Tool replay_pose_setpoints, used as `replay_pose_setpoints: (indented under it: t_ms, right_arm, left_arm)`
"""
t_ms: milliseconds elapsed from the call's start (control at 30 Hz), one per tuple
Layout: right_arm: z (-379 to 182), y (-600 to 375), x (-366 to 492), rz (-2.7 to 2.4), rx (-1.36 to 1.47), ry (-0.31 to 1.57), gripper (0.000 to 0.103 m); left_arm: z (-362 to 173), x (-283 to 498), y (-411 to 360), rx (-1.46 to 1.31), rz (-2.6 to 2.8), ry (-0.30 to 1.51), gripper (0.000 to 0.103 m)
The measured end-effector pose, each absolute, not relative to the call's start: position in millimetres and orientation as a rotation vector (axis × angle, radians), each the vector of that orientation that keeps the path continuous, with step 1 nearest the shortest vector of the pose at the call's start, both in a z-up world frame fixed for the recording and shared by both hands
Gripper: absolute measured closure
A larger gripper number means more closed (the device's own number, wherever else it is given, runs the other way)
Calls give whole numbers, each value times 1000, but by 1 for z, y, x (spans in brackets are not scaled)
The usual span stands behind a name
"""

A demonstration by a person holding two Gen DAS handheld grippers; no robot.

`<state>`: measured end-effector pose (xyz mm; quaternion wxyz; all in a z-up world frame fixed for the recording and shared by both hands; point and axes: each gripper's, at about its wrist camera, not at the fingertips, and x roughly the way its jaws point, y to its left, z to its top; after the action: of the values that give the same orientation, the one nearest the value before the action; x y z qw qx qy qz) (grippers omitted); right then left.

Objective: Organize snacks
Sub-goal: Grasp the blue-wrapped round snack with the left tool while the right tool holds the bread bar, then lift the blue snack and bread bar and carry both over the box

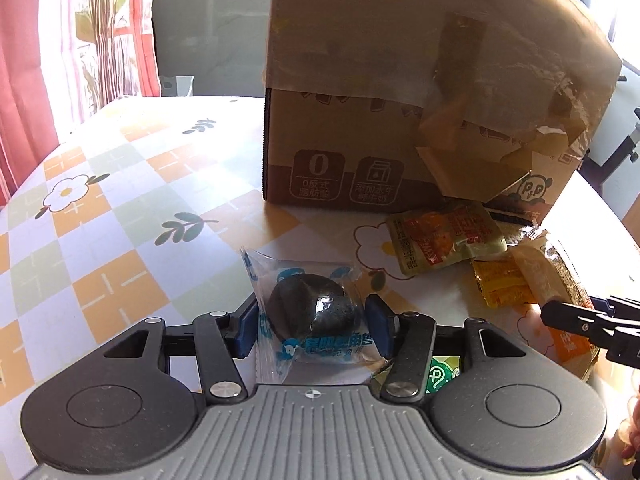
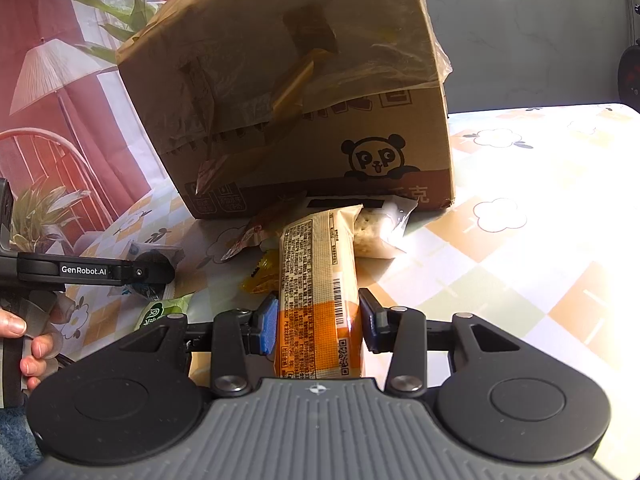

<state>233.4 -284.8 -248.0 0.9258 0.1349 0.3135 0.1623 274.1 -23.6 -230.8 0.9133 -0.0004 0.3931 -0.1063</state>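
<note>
Pinching a clear-wrapped dark egg (image 1: pixel 314 312) in left gripper (image 1: pixel 312 326) and long orange bar (image 2: pixel 316 292) in right gripper (image 2: pixel 318 326), presumably for boxing in carton (image 1: pixel 360 140) at twelve o'clock.

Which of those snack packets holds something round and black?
The clear blue-printed packet between the left tool's fingers; the long packet in the right tool is orange and beige.

We are looking at a home dining room: a flowered cloth is covering the bench (image 1: pixel 120 200), with red curtains (image 1: pixel 20 80) hanging behind it.
</note>
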Motion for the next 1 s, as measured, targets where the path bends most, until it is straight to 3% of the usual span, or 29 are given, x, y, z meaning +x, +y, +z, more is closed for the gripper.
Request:
replay_pose_setpoints:
  t_ms: [200, 567, 1000]
  right_arm:
    - [-246, -286, 233, 323, 295, 659, 61]
    - [-211, -303, 219, 308, 363, 561, 61]
    - [-120, -312, 218, 364, 356, 338, 61]
  left_arm:
    - [-226, 267, -21, -27, -244, 815, 55]
    - [-191, 249, -13, -64, -268, 674, 56]
    - [-89, 251, -32, -13, -383, 404, 56]
